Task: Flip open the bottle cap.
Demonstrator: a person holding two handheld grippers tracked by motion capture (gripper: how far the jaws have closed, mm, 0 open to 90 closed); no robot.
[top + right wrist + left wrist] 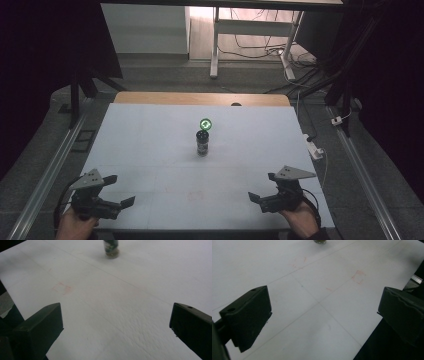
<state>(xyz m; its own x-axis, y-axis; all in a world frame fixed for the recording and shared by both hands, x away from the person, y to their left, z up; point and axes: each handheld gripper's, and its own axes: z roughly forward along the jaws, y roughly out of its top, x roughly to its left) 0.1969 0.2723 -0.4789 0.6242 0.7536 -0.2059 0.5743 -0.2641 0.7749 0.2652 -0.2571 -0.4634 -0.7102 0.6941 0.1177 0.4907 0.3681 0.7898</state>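
Two grippers sit at the near edge of one white table [150, 150], one in each of the person's hands. The left gripper [121, 190] is at the near left corner, its two black jaws spread wide with nothing between them; in the left gripper view the same jaws frame bare table surface, crossed by thin lines and a few faint reddish marks [358, 276]. The right gripper [262, 187] is at the near right corner, its two jaws likewise wide apart and empty; the right gripper view shows one faint reddish square mark [62, 288] on the surface ahead of them. Each gripper carries one grey three-cornered plate on top.

One small dark bottle [202, 142] stands upright near the middle of the table, well apart from both grippers and roughly between them. One green ring-shaped lid [205, 124] lies just behind it, toward the far side. The bottle's base shows at the top edge of the left gripper view [320, 241] and its lower part at the top of the right gripper view [111, 248].

Beyond the table, one white frame [216, 40] and several loose cables lie on the floor.
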